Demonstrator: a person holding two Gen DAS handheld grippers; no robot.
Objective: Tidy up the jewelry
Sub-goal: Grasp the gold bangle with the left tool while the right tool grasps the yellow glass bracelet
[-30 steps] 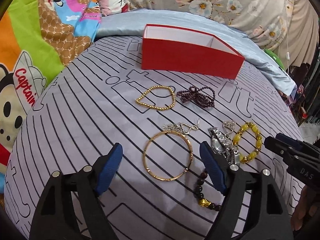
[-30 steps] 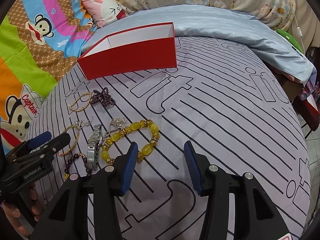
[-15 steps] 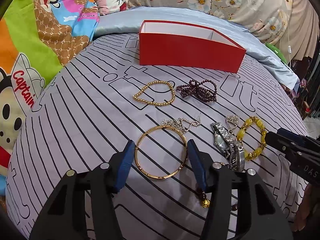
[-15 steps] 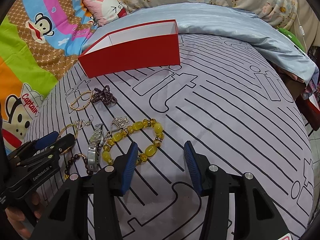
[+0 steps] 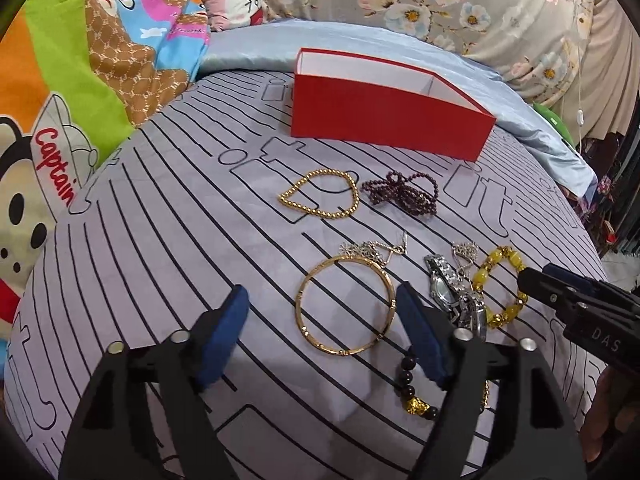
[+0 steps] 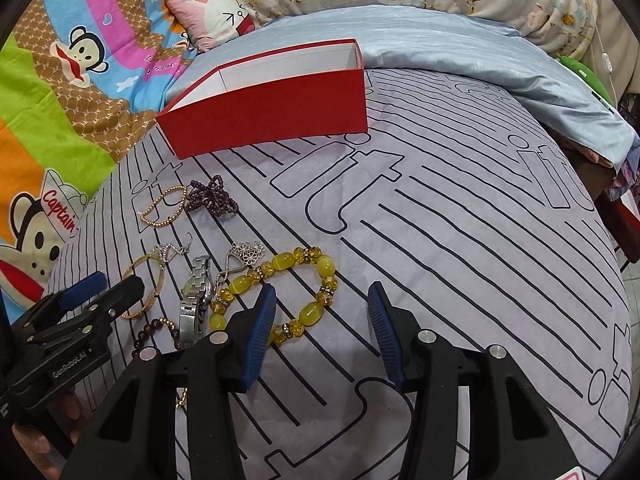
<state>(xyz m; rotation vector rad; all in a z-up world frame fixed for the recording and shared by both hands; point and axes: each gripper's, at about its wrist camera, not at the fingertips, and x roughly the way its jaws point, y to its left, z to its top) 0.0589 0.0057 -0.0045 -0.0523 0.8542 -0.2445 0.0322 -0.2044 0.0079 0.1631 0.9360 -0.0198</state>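
The left gripper (image 5: 322, 336), pinched in around the gold bangle (image 5: 345, 306) half a second ago, is spreading its jaws wide again, the bangle lying flat on the striped bedspread (image 5: 168, 248) between the blue pads, untouched by either. Nearest the cameras, a dark bead bracelet with a gold charm (image 5: 412, 390) sits partly under the left tool's right finger. Alongside, the right gripper (image 6: 320, 330) hovers half open and empty, its left pad just over the yellow bead bracelet (image 6: 298, 288). A silver watch (image 5: 450, 292) and silver chains (image 5: 372, 249) lie between the two tools. Farther back rest a gold bead bracelet (image 5: 320, 196) and a tangled maroon bead strand (image 5: 400, 194); beyond them stands the red box (image 5: 384, 120), open-topped, with no jewelry visible inside. Sorting appears barely begun: the first pickup is still being lined up. The next move likely calls for a firm pinch across the bangle's thin rim, then a lift toward the box.
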